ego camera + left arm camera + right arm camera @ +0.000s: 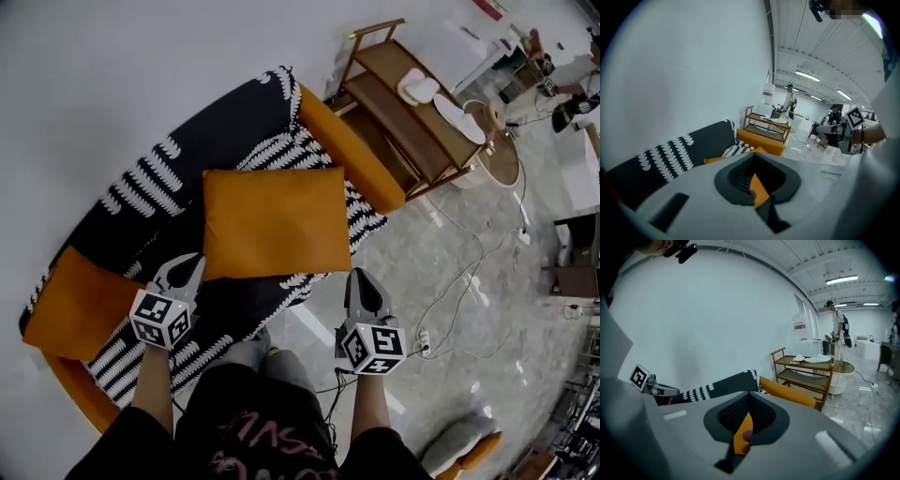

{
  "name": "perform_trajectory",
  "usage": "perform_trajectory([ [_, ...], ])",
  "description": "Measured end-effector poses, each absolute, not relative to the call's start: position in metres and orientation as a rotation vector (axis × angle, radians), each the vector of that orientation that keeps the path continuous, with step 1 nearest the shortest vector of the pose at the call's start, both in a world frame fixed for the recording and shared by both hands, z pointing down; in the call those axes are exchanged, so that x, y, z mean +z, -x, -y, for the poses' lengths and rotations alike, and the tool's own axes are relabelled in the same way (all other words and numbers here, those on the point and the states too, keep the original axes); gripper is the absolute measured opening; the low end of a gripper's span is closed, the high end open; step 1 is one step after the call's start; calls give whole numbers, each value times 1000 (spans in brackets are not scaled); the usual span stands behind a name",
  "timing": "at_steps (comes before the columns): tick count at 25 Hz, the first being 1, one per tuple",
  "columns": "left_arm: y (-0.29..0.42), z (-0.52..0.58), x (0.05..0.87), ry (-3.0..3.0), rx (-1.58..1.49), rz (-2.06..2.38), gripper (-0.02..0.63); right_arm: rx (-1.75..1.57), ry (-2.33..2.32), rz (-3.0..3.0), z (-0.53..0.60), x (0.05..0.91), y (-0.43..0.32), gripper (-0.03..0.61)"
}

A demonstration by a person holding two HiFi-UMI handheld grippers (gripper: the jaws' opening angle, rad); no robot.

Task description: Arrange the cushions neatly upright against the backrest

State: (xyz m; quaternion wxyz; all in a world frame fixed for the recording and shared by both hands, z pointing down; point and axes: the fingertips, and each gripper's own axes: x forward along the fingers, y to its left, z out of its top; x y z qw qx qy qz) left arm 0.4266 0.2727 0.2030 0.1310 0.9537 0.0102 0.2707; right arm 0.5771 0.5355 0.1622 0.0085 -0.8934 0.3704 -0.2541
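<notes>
Two corners pinched | left gripper (190, 264): clamped on orange cushion (277, 222), near-left corner | right gripper (362, 277): clamped on near-right corner | cushion spread ahead of both, over sofa (141, 187)

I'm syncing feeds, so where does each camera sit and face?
Head view: on the person's head, steeply down at the orange square cushion on the black-and-white patterned sofa; forearms, left gripper, right gripper show.
Left gripper view: on the left gripper, facing along the sofa; its shut jaws pinch the cushion.
Right gripper view: on the right gripper, facing the wooden shelf rack; jaws likewise.
Shared: all three show sofa and rack.
</notes>
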Motion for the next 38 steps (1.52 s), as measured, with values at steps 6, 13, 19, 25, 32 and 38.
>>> perform_trajectory([
  [6,-440,-263,225,-2746,844,-14,6,-856,2791,-1139,-532,182,-599,14],
  [13,-461,-262,238,-2711,913,30,8,-943,2749,-1154,-530,201,-632,15],
  [19,-483,-257,249,-2700,931,88,20,-1029,2726,-1247,-516,230,-662,25],
  [25,-497,-244,284,-2636,990,151,62,-1150,2705,-1302,-506,270,-684,41],
  [32,-512,-231,325,-2569,1047,184,98,-1321,2694,-1325,-504,322,-706,72],
  [38,-514,-214,369,-2484,1093,224,135,-1447,2672,-1318,-500,366,-725,132],
])
